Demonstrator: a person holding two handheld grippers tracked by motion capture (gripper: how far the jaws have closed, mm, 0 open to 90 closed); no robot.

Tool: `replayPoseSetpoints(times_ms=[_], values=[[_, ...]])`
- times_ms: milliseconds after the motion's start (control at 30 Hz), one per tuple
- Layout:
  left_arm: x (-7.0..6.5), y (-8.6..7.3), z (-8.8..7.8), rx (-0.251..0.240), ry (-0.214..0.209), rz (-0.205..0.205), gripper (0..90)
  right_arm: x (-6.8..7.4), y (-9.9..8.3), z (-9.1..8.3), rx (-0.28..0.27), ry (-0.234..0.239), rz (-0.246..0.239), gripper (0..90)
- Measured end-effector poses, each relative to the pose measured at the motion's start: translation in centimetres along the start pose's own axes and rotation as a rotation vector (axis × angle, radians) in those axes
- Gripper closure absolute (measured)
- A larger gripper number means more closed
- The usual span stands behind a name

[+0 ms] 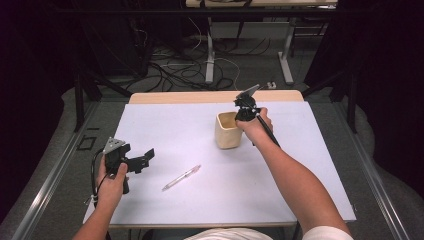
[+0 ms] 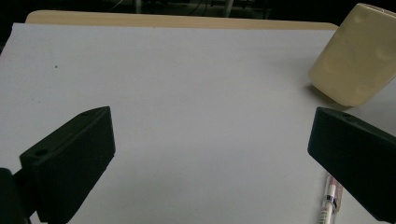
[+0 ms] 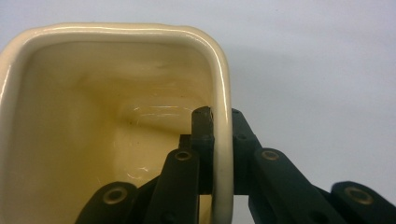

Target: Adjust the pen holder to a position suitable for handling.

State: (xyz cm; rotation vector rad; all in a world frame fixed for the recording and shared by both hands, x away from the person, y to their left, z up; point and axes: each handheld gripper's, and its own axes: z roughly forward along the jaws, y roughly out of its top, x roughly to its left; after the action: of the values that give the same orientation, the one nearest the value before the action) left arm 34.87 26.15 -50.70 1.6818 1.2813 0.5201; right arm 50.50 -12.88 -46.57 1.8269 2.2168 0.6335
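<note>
A cream square ceramic cup (image 1: 227, 131) stands upright on the white table top (image 1: 200, 200), right of centre. My right gripper (image 1: 244, 116) is shut on the cup's right wall (image 3: 223, 140), one jaw inside and one outside. The cup (image 3: 93, 116) is hollow and holds nothing. A clear pen with a pink end (image 1: 181, 177) lies on the white surface in front of the cup. My left gripper (image 1: 145, 157) hovers at the left, open, nothing between its jaws; it looks toward the cup (image 2: 357, 56) and the pen (image 2: 330, 200).
The table's wooden far edge (image 1: 215, 96) shows beyond the white sheet. Cables and metal table legs (image 1: 210, 55) lie on the floor behind. Dark frame posts stand at both sides.
</note>
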Motion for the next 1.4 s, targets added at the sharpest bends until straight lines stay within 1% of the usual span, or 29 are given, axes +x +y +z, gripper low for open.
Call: replayPoseSetpoints(times_ms=[200,233,267,300,333,367,400,467,500,533,567,600,633,700,767,800,833,867,967,1000,1033,1067,1100,1133,1167,1233,1267,1333,1400], values=[[0.0,0.0,0.0,0.002,-0.001,0.001,0.6,1.2,0.2,0.0,0.012,-0.01,-0.008,84.4],[0.0,0.0,0.0,0.0,0.0,0.002,0.6,1.8,0.2,0.1,0.015,-0.013,0.003,84.4],[-0.1,0.0,0.0,0.0,0.0,0.001,0.6,1.8,0.2,0.1,0.015,-0.013,0.003,84.4],[0.0,0.0,0.0,0.0,-0.001,0.002,0.6,2.3,0.2,0.3,0.006,-0.009,-0.018,84.4],[0.0,0.0,0.0,0.0,-0.001,0.002,0.6,2.5,0.1,0.6,-0.029,0.014,-0.014,84.4],[0.0,0.0,0.0,0.0,-0.001,0.002,0.6,2.8,0.3,0.3,0.024,-0.02,-0.028,84.4],[0.0,0.0,0.0,-0.001,0.0,0.002,0.6,2.8,0.3,0.3,0.024,-0.02,-0.028,84.4],[0.0,0.1,-0.1,-0.005,-0.002,0.002,0.6,3.8,0.1,0.5,0.039,-0.036,-0.054,84.3],[0.0,0.1,-0.1,-0.003,-0.004,0.0,0.6,4.0,0.0,0.7,0.026,-0.027,-0.058,84.2],[0.0,0.1,-0.1,-0.003,-0.004,0.0,0.6,4.4,-0.1,0.7,0.068,-0.047,-0.06,84.2],[0.0,0.1,-0.1,-0.003,-0.004,0.0,0.6,4.5,0.0,0.6,0.103,-0.069,-0.085,84.1],[0.0,0.1,-0.1,-0.003,-0.003,-0.001,0.6,4.6,-0.1,0.7,0.078,-0.062,-0.093,84.0],[0.0,0.1,-0.1,-0.003,-0.003,-0.001,0.6,4.6,-0.1,0.7,0.078,-0.062,-0.093,84.0],[0.0,0.1,-0.1,-0.005,-0.004,-0.001,0.6,4.5,-0.1,0.6,0.115,-0.05,-0.054,83.2],[0.0,0.1,-0.1,-0.004,-0.005,0.0,0.6,4.3,-0.1,0.6,0.131,-0.033,-0.049,82.5],[0.0,0.1,-0.1,-0.004,-0.005,0.0,0.6,4.2,0.0,0.4,0.172,-0.035,-0.047,81.8],[0.0,0.1,-0.1,-0.004,-0.005,0.0,0.6,4.1,-0.1,0.4,0.179,-0.026,-0.042,81.3],[0.0,0.1,-0.1,-0.003,-0.004,0.001,0.6,4.2,-0.2,0.5,0.163,-0.011,-0.013,80.9],[0.0,0.1,-0.1,-0.004,-0.003,0.001,0.6,4.1,-0.3,0.6,0.155,0.012,-0.007,80.3],[0.0,0.1,-0.1,-0.005,-0.003,0.001,0.6,4.1,-0.2,0.5,0.191,-0.006,0.014,80.5],[0.0,0.1,-0.1,-0.005,-0.003,0.0,0.6,3.8,-0.5,0.9,0.129,0.036,0.017,80.4],[0.0,0.1,-0.1,-0.004,-0.003,0.001,0.6,3.8,-0.3,0.7,0.18,0.02,0.024,80.0],[0.0,0.1,-0.1,-0.004,-0.003,0.001,0.6,3.8,-0.3,0.7,0.18,0.02,0.024,80.0],[0.0,0.1,-0.1,-0.005,-0.004,0.0,0.6,3.8,-0.1,0.5,0.241,0.029,0.08,78.0],[0.0,0.1,-0.1,-0.005,-0.004,0.0,0.6,3.7,-0.1,0.5,0.244,0.046,0.105,77.2],[0.0,0.1,-0.1,-0.006,-0.004,-0.001,0.6,3.6,0.0,0.4,0.291,0.029,0.115,77.2],[0.0,0.1,-0.1,-0.006,-0.004,-0.001,0.6,3.6,-0.1,0.5,0.28,0.047,0.131,77.2],[0.0,0.1,-0.1,-0.007,-0.004,0.0,0.6,3.4,0.0,0.4,0.323,0.027,0.133,77.1],[-0.1,0.1,-0.1,-0.007,-0.004,0.0,0.6,3.3,0.0,0.3,0.341,0.028,0.161,77.1]])
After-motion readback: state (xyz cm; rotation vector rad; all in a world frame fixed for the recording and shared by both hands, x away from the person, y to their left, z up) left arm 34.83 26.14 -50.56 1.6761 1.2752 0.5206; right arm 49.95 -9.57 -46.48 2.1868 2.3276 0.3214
